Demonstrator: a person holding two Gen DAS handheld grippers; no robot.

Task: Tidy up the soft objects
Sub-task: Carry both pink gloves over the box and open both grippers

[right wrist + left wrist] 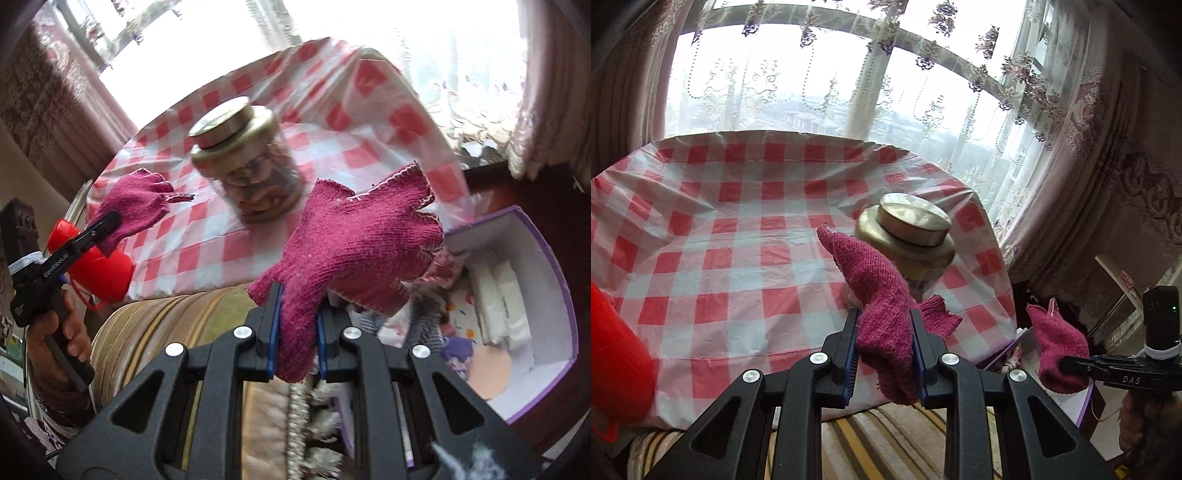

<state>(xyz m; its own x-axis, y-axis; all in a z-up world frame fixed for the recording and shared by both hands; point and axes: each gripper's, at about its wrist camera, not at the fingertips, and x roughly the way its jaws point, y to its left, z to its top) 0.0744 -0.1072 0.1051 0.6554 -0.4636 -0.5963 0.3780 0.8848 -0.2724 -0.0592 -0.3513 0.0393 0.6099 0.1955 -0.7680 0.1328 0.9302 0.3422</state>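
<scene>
Two magenta knitted fingerless gloves are held in the air over the table's near edge. In the left wrist view my left gripper (884,325) is shut on one glove (871,280), whose cuff end sticks up and away. My right gripper (1071,363) shows at the right edge, pinching the other glove (1054,343). In the right wrist view my right gripper (297,332) is shut on its glove (358,240), finger stubs spread to the upper right. My left gripper (107,221) appears at the left with its glove (138,205), held by a person's hand (70,332).
A glass jar (255,173) with a gold lid (914,218) stands on the red-and-white checked tablecloth (738,229). A red plastic cup (101,271) lies at the table's near left. An open purple box (535,236) holding soft items sits to the right. A striped cushion (155,325) is below.
</scene>
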